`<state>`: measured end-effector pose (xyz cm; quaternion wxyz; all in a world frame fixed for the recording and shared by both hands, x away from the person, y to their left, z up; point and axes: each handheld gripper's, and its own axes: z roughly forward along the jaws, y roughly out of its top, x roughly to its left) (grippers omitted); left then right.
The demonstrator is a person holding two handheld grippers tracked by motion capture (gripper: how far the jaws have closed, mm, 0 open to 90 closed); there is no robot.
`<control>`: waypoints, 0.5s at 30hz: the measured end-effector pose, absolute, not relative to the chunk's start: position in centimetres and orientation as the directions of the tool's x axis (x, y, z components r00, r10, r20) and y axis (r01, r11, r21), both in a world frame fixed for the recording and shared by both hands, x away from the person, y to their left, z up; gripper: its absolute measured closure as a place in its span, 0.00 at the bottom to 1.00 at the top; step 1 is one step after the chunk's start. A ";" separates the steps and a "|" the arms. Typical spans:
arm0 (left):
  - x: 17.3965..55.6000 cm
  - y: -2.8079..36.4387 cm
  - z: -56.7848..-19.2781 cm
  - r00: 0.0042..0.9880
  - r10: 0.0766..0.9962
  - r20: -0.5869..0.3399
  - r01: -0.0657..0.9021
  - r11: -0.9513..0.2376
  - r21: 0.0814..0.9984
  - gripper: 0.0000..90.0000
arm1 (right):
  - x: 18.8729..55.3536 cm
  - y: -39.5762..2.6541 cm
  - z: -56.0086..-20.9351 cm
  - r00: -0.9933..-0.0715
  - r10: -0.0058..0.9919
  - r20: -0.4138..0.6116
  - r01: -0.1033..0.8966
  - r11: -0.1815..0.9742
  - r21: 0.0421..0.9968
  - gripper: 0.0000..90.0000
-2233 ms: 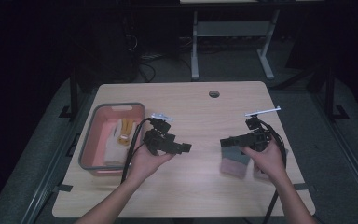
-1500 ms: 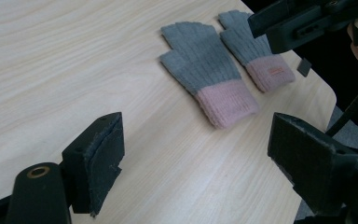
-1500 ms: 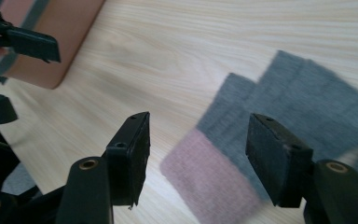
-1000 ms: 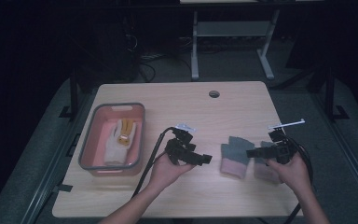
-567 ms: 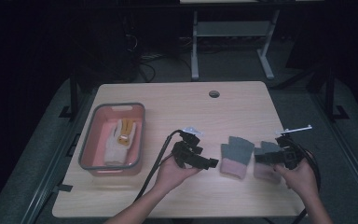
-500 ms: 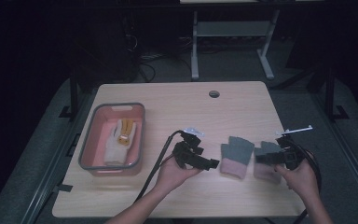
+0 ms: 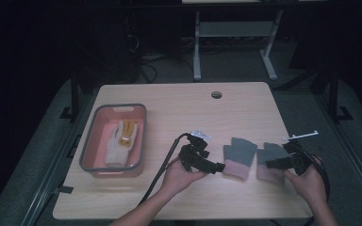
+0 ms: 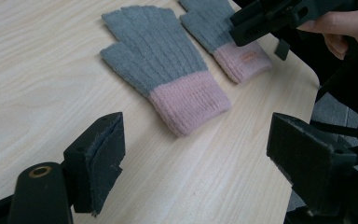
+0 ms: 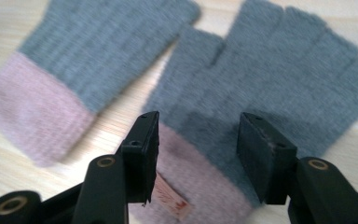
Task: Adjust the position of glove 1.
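Your right gripper (image 9: 196, 154), jaws spread, hangs over one grey-pink glove (image 9: 279, 88); your left gripper (image 8: 196, 158) gapes just short of the other glove (image 8: 163, 60).

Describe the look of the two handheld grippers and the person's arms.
Both the left gripper and the right gripper are black, each with two blocky flat jaws and brass-coloured rivets at the jaw bases. A thick black cable trails from the left one. Each carries a small pale plate on top. The forearms are bare, without sleeves.
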<state>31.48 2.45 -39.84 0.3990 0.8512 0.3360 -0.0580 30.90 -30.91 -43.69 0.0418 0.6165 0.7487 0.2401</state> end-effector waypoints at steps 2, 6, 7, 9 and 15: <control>31.5 2.4 -39.8 0.766 0.527 -0.367 0.619 -0.453 0.641 0.22 | 30.8 -30.9 -44.0 -0.237 0.946 0.220 0.906 0.134 0.402 0.56; 31.6 2.5 -39.7 0.759 0.529 -0.380 0.629 -0.441 0.641 0.22 | 30.8 -30.5 -44.4 -0.242 0.950 0.195 0.905 0.149 0.398 0.59; 31.6 2.5 -39.6 0.758 0.530 -0.380 0.629 -0.438 0.642 0.22 | 30.8 -30.4 -44.4 -0.243 0.951 0.189 0.905 0.153 0.396 0.59; 31.6 2.4 -39.6 0.759 0.530 -0.378 0.627 -0.440 0.642 0.22 | 30.9 -30.2 -44.4 -0.241 0.954 0.178 0.908 0.157 0.389 0.61; 31.5 2.3 -39.7 0.756 0.525 -0.390 0.633 -0.437 0.639 0.23 | 30.9 -30.0 -44.4 -0.235 0.957 0.170 0.909 0.154 0.388 0.65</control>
